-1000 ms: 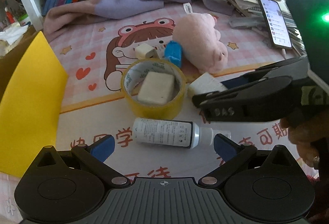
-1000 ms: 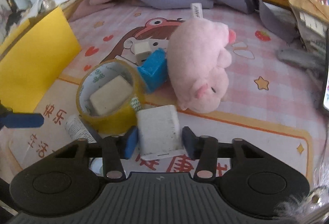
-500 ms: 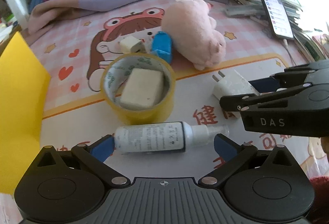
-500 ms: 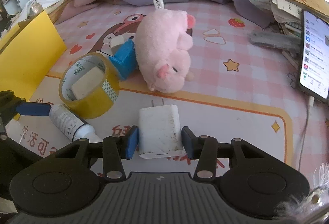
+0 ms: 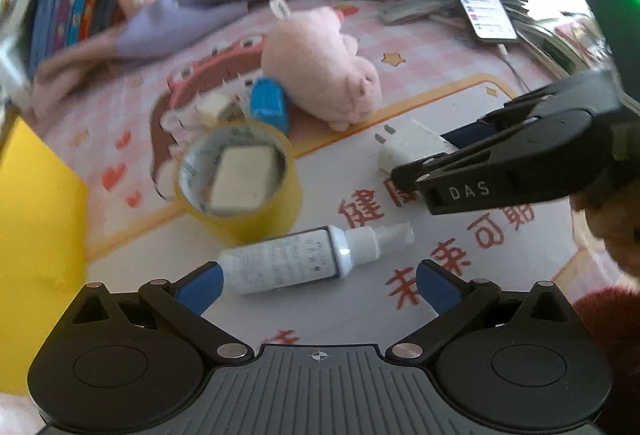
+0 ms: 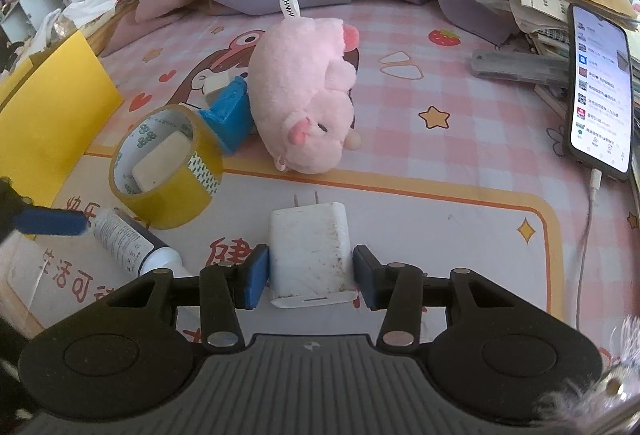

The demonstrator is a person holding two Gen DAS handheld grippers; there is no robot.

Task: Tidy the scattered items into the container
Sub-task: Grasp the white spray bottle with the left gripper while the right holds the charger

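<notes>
Charger: a scuffed white plastic wall charger with two metal prongs (image 6: 310, 255) sits between the blue pads of the right gripper (image 6: 310, 271), both pads pressed against its sides, prongs pointing away from the camera.
Right gripper: narrowed onto the charger, above the pink checked cartoon table mat (image 6: 460, 103).
Spray bottle: a small white spray bottle with a printed label and clear cap (image 5: 308, 259) lies on its side on the mat, between the fingers of the left gripper (image 5: 318, 281).
Left gripper: fingers spread wide; one pad is just beside the bottle's base, the other stands apart from the cap.
Tape: a yellow-brown roll of packing tape (image 6: 168, 171) stands just beside the bottle, with a pale rectangular block (image 6: 160, 159) inside its ring.
Nearby: a blue plastic block (image 6: 230, 113) and a pink plush pig (image 6: 304, 95) lie behind the tape.
Container: a yellow cardboard flap (image 6: 44, 115) rises at the mat's left edge.
Edge: a lit smartphone (image 6: 600, 91) leans on stacked papers.
</notes>
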